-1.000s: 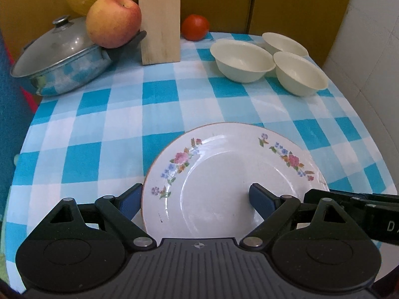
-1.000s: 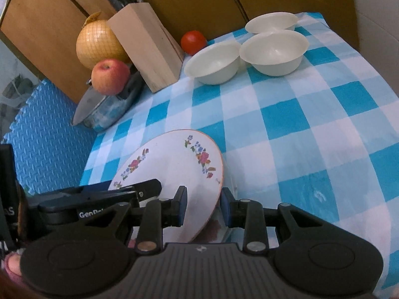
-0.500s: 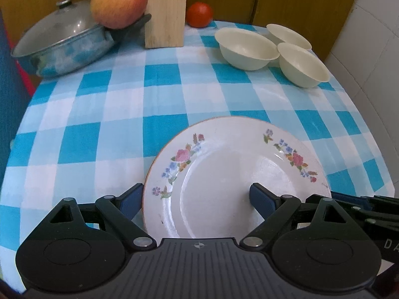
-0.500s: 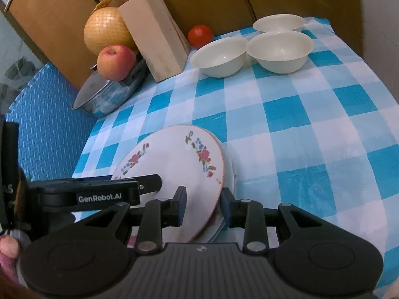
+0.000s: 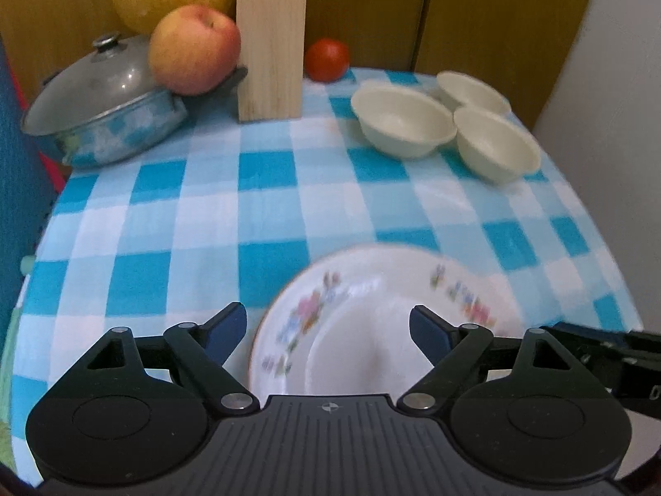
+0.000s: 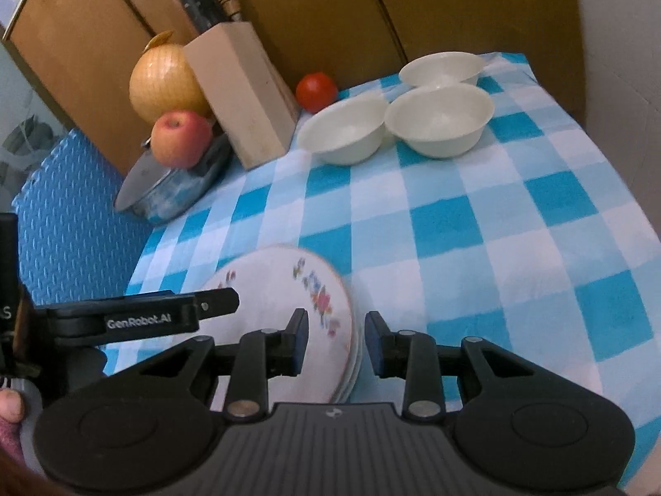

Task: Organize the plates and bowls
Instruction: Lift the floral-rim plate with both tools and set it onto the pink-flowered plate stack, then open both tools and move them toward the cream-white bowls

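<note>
Right wrist: right tongs (image 6: 335, 341) astride (untouching) plate stack (image 6: 285, 289) rim.

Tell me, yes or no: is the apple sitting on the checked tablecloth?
No. The apple rests on the lidded pot, against the knife block, well above the tablecloth.

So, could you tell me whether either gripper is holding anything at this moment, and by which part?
Nothing is held. The right gripper stands open astride the rim of the floral plate; the left gripper is open too.
</note>
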